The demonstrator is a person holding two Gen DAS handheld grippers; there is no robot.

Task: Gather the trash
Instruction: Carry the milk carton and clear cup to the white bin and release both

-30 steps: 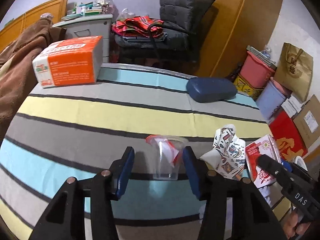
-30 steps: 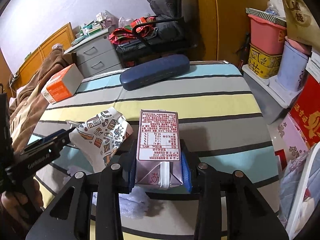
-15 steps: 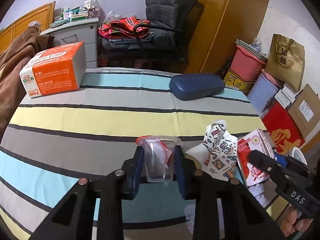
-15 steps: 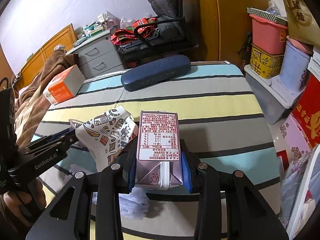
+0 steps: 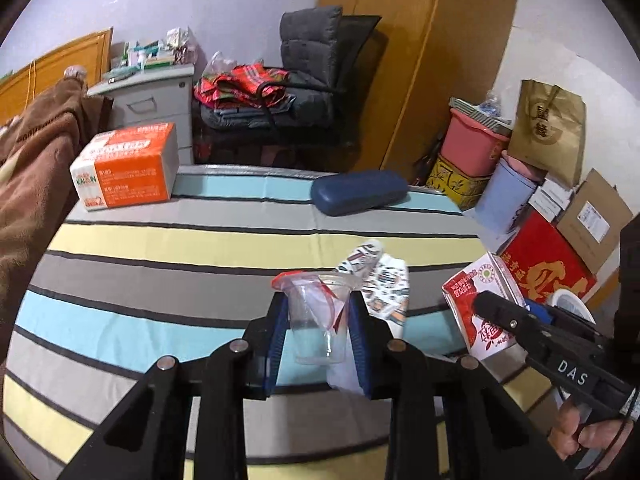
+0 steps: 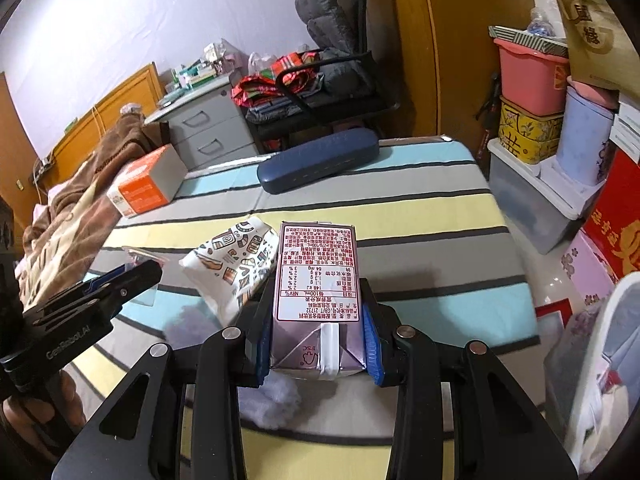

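You get even, soft indoor light in both views, bright enough to read print. On the right wrist view the small text on the purple drink carton (image 6: 318, 276) stays sharp, while the white crumpled tissue (image 6: 272, 400) under it looks soft. Your fisheye lenses bend the striped tabletop (image 5: 160, 240) into curves and leave dark corners around each round picture. The clear plastic cup (image 5: 318, 320) shows faint glints. Shadows are weak and diffuse; the pale violet wall (image 6: 120, 40) is evenly lit, without glare.

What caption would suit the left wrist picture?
Left hand-held gripper clamps a clear plastic cup above the striped tablecloth.
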